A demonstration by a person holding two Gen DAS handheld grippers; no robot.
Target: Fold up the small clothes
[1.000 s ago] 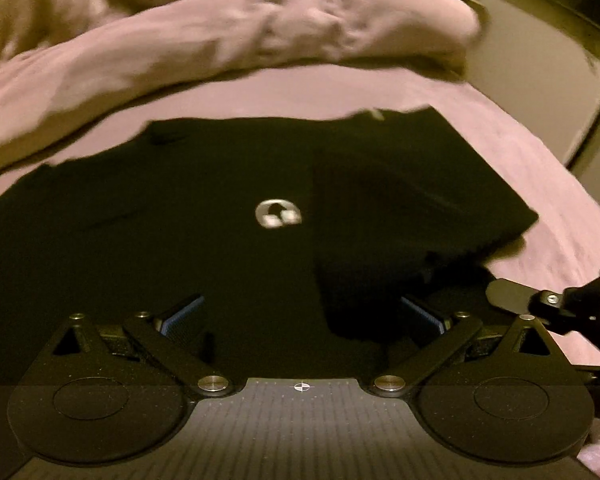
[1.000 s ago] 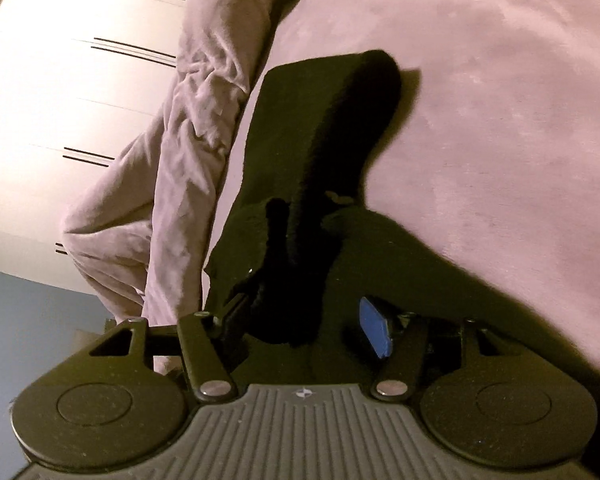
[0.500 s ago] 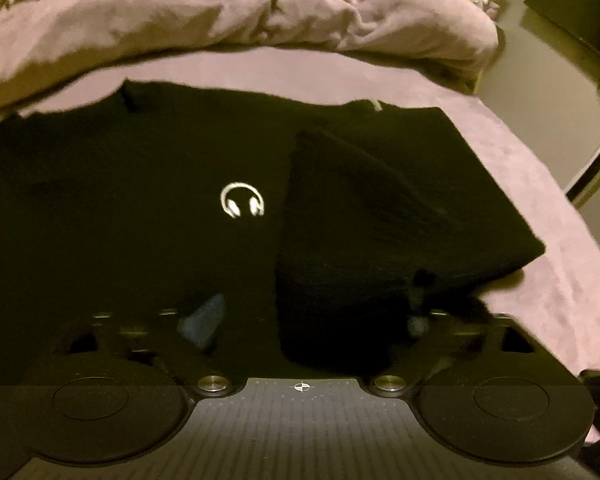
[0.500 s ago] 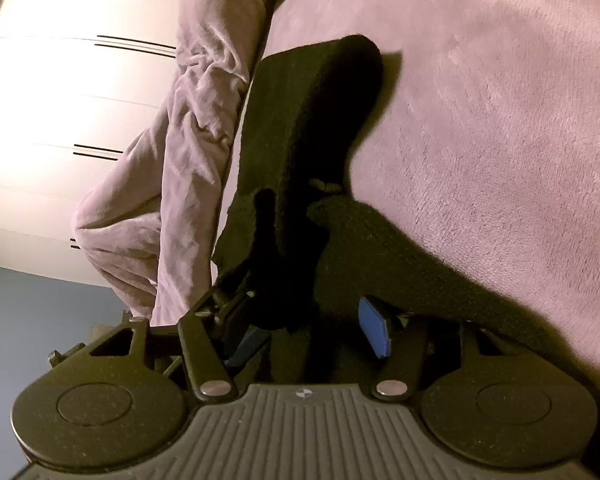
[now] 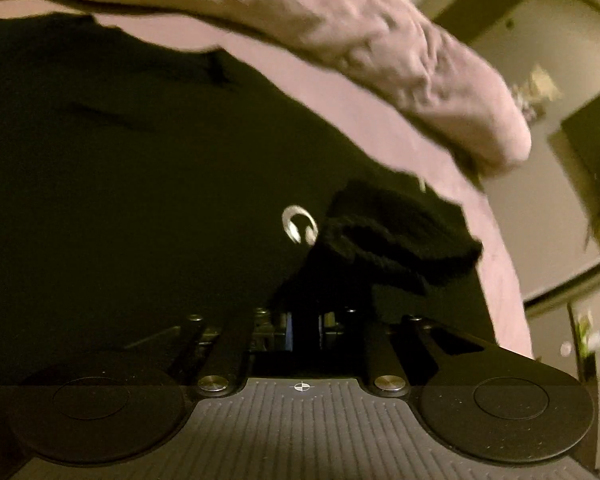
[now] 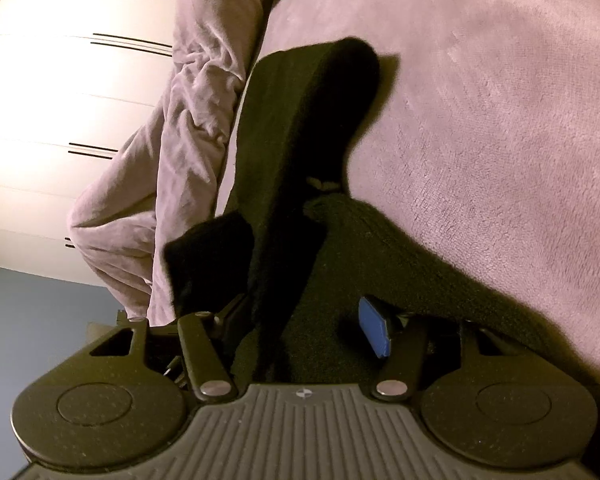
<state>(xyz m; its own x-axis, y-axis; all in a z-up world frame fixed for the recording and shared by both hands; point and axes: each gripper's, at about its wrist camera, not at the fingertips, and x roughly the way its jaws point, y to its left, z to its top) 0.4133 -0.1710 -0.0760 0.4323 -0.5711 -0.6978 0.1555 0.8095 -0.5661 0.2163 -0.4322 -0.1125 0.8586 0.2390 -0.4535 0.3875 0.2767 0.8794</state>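
Here, a black T-shirt (image 5: 148,184) with a small white headphone logo (image 5: 299,229) lies spread on a bed covered in a mauve plush blanket (image 6: 500,100), a rumpled duvet (image 5: 372,40) of the same colour bunched along its far edge. In the left wrist view, the left gripper (image 5: 305,322) has its two fingers drawn close together on a fold of the black fabric at the shirt's near edge; the cloth rises from between them into a bunched ridge just right of the logo. The picture is dark and smeared there, so the grip appears closed on the shirt rather than plainly so.

In the right wrist view, the right gripper (image 6: 300,320) stands with its fingers spread wide. One blue pad (image 6: 374,332) shows on the right-hand finger, lying against the dark cloth, while the left-hand finger is mostly hidden behind a raised fold. The shirt runs up between the two fingers and away from the camera, a lifted flap of it standing upright over the blanket. White wardrobe doors (image 6: 60,100) with thin dark handles fill the left of that view, above a blue-grey floor (image 6: 28,312).
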